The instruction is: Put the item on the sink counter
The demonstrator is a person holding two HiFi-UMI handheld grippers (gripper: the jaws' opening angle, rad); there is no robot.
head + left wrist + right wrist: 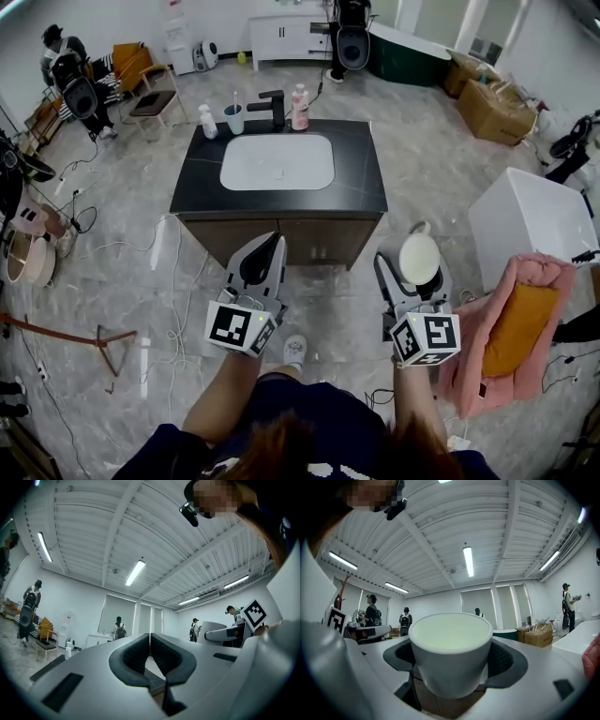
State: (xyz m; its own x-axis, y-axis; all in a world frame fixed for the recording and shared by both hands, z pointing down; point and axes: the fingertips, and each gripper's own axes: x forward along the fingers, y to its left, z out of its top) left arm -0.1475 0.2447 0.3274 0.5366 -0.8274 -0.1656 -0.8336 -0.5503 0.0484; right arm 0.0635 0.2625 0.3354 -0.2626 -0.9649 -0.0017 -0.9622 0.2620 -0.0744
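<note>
Bright, even light from long white fluorescent ceiling tubes (135, 573) leaves only soft shadow under the black-topped sink counter (366, 159). Glare streaks the glossy grey marble floor (150, 248) left of that counter. All views bow at their dark edges.

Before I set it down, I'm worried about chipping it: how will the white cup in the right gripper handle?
The cup looks rigid and smooth, probably ceramic: likely breakable and slippery in the right gripper. Its tapered base may tip on the counter.
</note>
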